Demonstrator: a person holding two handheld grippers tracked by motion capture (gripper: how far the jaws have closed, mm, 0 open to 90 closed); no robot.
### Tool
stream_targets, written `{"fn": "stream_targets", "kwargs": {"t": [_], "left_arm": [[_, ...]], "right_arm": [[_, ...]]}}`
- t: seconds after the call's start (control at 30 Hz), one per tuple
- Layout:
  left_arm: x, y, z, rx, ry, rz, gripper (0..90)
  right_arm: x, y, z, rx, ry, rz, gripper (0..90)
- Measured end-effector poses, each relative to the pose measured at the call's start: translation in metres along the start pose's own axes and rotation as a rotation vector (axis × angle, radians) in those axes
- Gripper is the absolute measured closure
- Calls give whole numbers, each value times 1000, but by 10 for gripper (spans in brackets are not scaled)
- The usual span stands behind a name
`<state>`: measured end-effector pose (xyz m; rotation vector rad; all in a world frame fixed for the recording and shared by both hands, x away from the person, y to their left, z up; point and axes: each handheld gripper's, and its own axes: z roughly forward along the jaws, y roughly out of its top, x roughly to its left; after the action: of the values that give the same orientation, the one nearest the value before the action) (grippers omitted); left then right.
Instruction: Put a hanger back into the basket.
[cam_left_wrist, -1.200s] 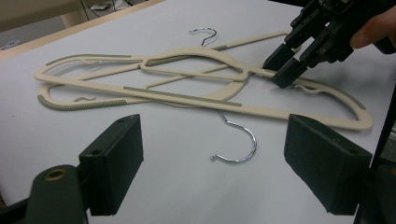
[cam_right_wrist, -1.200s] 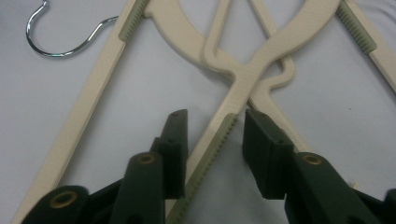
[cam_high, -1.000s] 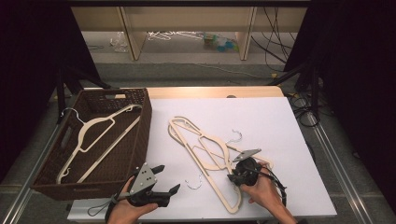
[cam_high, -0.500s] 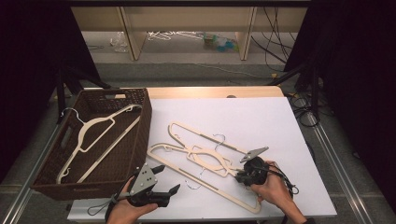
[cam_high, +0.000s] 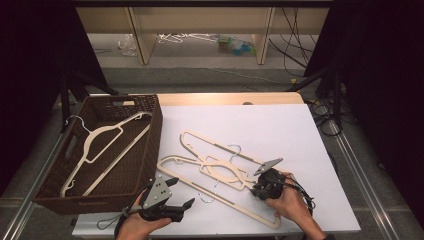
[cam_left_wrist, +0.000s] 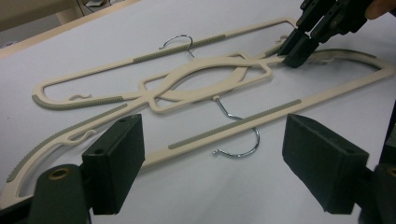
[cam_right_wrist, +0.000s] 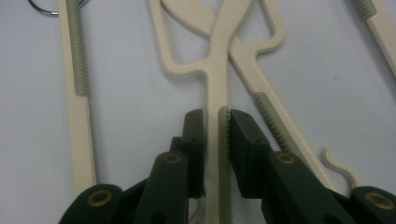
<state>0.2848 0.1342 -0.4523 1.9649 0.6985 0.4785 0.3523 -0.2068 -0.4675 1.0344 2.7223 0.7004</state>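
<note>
Hanger arm pinched by right tool, hand low on table.

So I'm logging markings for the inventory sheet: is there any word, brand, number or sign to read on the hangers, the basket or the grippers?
None: the cream hangers, the wicker basket and the black jaws of both grippers bear no readable text or sign.

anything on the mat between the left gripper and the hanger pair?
Nothing: in the left gripper view, bare white mat separates the open left gripper from the hangers, whose nearest part is a chrome hook.
</note>
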Motion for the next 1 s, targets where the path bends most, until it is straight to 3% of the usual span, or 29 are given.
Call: {"fn": "stream_targets", "kwargs": {"t": [0.17, 0.2, 0.27, 0.3, 0.47, 0.6, 0.63, 0.67, 0.77, 0.83, 1.0], "left_arm": [[3, 7, 10, -2, 5, -3, 211], [5, 9, 13, -6, 6, 13, 211], [8, 13, 21, 0, 6, 1, 211], [10, 14, 25, 1, -1, -18, 211], [17, 28, 56, 39, -11, -35, 225], [21, 35, 73, 83, -11, -1, 240], [21, 38, 85, 105, -21, -3, 245], [21, 38, 85, 105, -21, -3, 246], [18, 41, 103, 149, -19, 47, 250], [16, 41, 119, 183, -31, 64, 257], [17, 43, 131, 212, -10, 95, 272]], "right_arm": [[-1, 2, -1, 6, 5, -15, 797], [-1, 1, -1, 6, 6, -13, 797], [-1, 2, -3, 8, -5, -32, 797], [-1, 2, -5, 12, -5, -44, 798], [2, 3, -25, -7, -34, -134, 798], [3, 0, -32, -15, -26, -121, 799], [2, -2, -35, -15, -31, -137, 799], [2, -3, -36, -19, -35, -146, 799], [4, -2, -40, -21, -43, -142, 799], [4, 1, -43, -18, -68, -166, 799], [3, 3, -38, -7, -102, -186, 798]]}}
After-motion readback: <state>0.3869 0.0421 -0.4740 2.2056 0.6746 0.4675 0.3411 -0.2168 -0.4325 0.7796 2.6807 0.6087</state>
